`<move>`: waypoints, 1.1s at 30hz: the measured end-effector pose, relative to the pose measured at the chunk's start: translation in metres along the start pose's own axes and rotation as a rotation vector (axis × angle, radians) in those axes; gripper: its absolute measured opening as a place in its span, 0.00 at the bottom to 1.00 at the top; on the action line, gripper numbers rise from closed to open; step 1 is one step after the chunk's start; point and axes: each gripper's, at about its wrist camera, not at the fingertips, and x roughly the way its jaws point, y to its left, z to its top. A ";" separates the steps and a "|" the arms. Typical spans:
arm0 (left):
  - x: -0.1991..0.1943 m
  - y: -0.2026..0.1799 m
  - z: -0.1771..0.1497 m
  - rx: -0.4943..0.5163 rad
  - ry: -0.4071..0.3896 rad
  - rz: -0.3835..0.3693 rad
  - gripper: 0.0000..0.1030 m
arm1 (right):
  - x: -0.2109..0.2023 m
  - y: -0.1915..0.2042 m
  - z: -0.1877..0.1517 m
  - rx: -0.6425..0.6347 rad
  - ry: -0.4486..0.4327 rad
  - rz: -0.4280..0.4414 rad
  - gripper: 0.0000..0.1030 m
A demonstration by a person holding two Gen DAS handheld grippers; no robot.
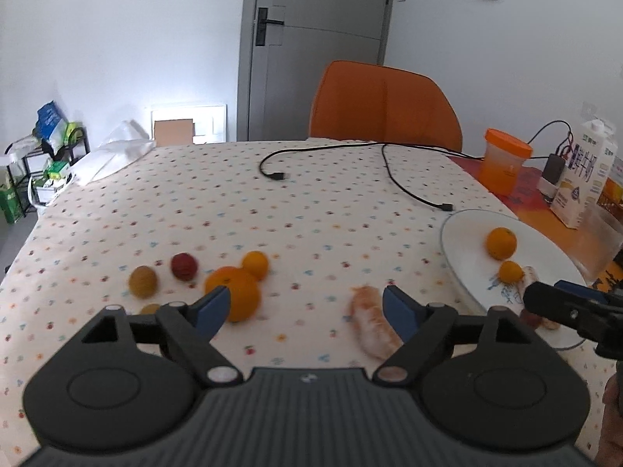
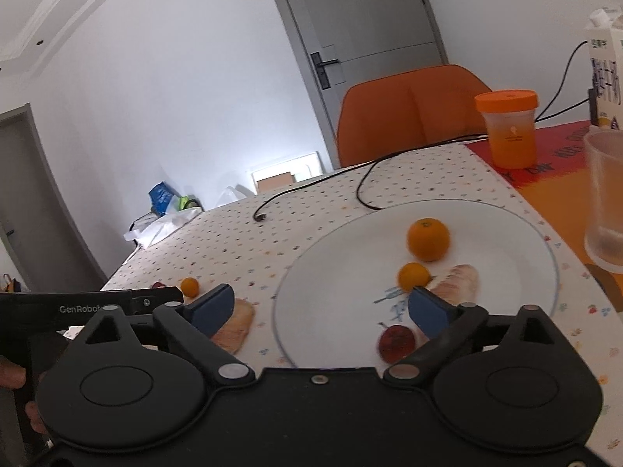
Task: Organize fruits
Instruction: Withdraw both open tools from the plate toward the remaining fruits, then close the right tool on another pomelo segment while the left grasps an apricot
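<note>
A white plate holds a large orange, a small orange, a pale peach-coloured fruit and a red fruit. My right gripper is open and empty above the plate's near left rim. My left gripper is open and empty above the cloth. On the cloth lie a large orange, a small orange, a red fruit, a brownish fruit and a peach-coloured fruit. The plate also shows in the left wrist view.
Black cables lie across the far cloth. An orange-lidded jar, a milk carton and a clear cup stand at the right. An orange chair stands behind the table. The right gripper's body is next to the plate.
</note>
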 end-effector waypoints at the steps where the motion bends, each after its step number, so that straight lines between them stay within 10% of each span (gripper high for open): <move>1: -0.001 0.003 0.000 -0.008 0.001 -0.002 0.84 | 0.000 0.003 0.000 -0.003 0.001 0.001 0.96; 26: -0.024 0.071 -0.017 -0.085 -0.035 0.054 0.87 | 0.014 0.049 -0.002 -0.068 0.009 0.058 1.00; 33: -0.017 0.085 -0.019 -0.128 -0.024 0.060 0.71 | 0.019 0.066 -0.002 -0.112 0.020 0.078 0.98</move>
